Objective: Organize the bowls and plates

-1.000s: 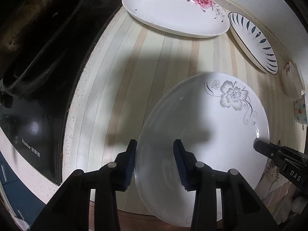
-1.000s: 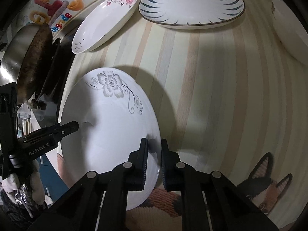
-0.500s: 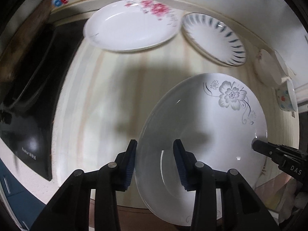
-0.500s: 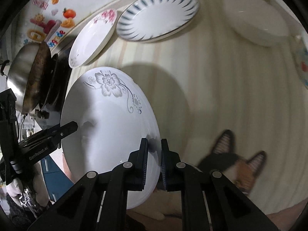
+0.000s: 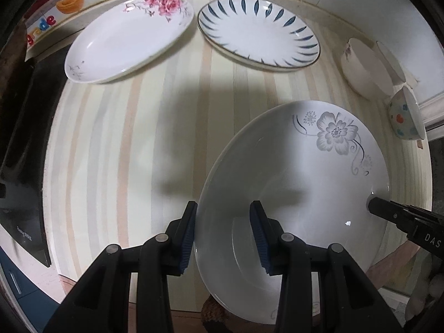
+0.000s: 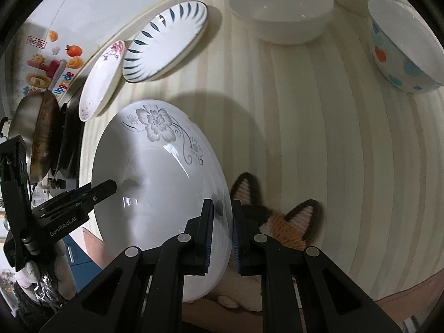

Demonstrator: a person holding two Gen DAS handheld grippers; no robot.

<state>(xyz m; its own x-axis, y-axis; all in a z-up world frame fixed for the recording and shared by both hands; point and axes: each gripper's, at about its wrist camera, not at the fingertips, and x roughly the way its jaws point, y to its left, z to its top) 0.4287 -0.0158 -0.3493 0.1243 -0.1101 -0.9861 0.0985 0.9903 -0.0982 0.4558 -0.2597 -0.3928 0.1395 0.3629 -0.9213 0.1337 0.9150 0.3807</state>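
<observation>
your right gripper point(image 6: 222, 231) is clamped on the near rim of the grey-flower plate point(image 6: 155, 194), which sits tilted above the striped table point(image 6: 319, 138). your left gripper point(image 5: 223, 234) straddles the opposite rim with its jaws apart, not pinching. count three plates: that one, the pink-flower plate point(image 5: 125, 41) and the blue-leaf plate point(image 5: 258, 33), side by side at the back. you have three bowls at the right: two white bowls point(image 6: 283, 14) and one dotted bowl point(image 6: 402, 50).

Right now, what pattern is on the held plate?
A grey flower with curling stems on the plate, clearest in the left wrist view.
</observation>
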